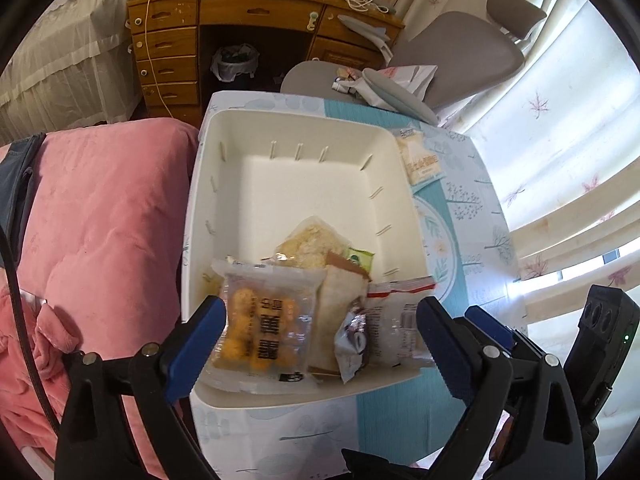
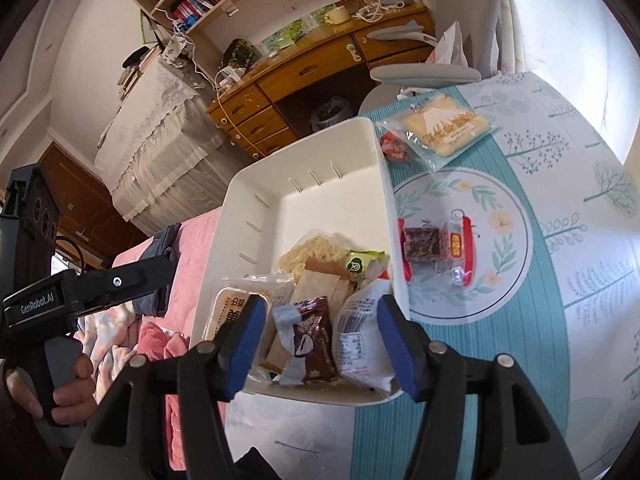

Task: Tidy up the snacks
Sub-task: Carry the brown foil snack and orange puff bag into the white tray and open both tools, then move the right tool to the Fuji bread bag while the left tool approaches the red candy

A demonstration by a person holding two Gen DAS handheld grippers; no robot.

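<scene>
Left gripper (image 1: 322, 334): blue-padded jaws spread wide over the near end of the white rectangular plastic bin (image 1: 208, 184); pads clear of everything, nothing pinched. The clear-wrapped packet of golden round snacks (image 1: 262, 330) lies loose below and between them, inside the bin.

Right gripper (image 2: 322, 344): jaws parted, nothing gripped. The dark brown chocolate-bar wrapper (image 2: 314, 342) and the white crinkled pouch with printed label (image 2: 360, 340) lie between the pads without contact. Judgement: both claws hang open over the pile because items go in by dropping at the near end.

Behind these, still in the bin: a pale crumbly cake in clear film (image 2: 310, 250) and a small green sachet (image 2: 362, 262). The far half of the bin is bare, so there is room.

Still outside, on the teal leaf-print tablecloth (image 2: 520, 320): a red-ended clear packet of dark cake (image 2: 436, 246) just beside the bin wall, then a flat cracker pack with a mountain print (image 2: 444, 126) and small red candies (image 2: 394, 148) near the far corner. Task judged partly done.
</scene>
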